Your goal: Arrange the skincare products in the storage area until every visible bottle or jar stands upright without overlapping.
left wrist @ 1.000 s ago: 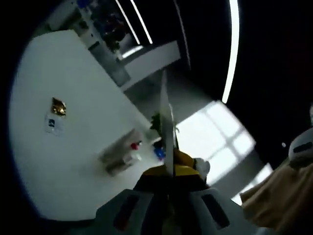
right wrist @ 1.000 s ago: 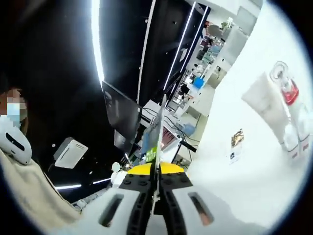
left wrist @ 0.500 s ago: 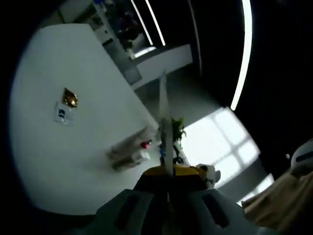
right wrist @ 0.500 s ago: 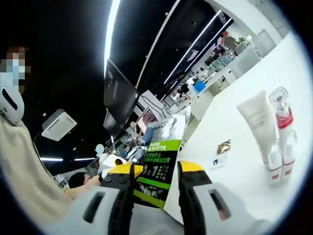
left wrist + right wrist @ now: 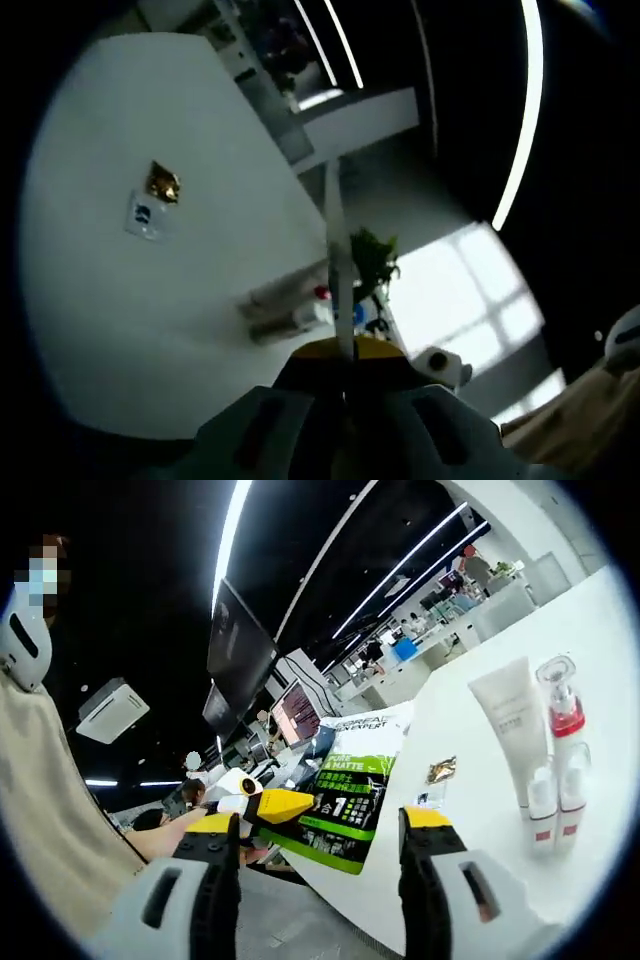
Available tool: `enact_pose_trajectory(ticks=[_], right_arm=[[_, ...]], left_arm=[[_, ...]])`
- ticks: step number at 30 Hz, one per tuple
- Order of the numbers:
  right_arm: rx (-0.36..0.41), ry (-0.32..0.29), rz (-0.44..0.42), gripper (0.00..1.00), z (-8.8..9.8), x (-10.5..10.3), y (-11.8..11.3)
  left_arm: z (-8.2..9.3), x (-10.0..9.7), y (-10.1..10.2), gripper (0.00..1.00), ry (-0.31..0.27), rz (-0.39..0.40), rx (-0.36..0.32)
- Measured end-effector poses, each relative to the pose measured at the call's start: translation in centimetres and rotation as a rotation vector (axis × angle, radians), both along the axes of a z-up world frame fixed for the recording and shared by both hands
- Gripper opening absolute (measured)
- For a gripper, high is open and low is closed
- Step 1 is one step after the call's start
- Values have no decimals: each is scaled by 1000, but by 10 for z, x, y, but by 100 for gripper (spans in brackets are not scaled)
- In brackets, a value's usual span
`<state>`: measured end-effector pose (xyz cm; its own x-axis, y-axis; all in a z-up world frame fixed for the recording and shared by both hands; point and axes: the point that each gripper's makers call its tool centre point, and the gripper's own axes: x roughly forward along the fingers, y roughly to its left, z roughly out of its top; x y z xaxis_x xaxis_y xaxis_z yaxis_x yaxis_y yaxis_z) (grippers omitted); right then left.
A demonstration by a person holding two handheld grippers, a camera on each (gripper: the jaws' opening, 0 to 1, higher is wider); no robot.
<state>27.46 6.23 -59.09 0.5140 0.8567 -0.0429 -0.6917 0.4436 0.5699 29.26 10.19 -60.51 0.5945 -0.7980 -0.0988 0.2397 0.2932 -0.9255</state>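
Your right gripper is spread wide and holds nothing; your left gripper pinches a thin, flat green-and-white sachet seen edge-on. On the smooth white table stand a matte white tube, a clear pump bottle with a red collar and two small bottles, close together.

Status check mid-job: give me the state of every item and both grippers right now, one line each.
left gripper: shut on flat packet, held edge-on.
flat packet: held off the table.
right gripper: open, holding nothing.
white tube: standing upright on the white table.
red-collared pump bottle: upright beside the tube.
small white bottles: upright in front.
gold sachet: lying flat.
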Motion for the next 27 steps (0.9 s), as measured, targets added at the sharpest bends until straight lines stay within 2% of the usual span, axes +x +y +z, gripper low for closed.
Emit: enact_pose_trajectory(ticks=[5,8,13,16,20,27], right_arm=[[-53,-11,10,78,-9,-8,-7],[-65,-6,-1,84,-12,-9,-13],[-65,6,-62,88,-15,-7,-30],[-61,6,-100,91,-10,-3,-39],[-113,-2,-119,94,-11,-2,-49],[-155,21,-194,99,-16,1,-81]], left_arm=[[-14,5,-3,0,44,0,9],[-25,8,-8,0,61,-22,58],[-36,15,-16,0,83,-37,89],[-43,20,-20,0,92,-43,109],[-55,27,-24,0,113,-47,134],[-79,39,-28,0,165,-28,150]])
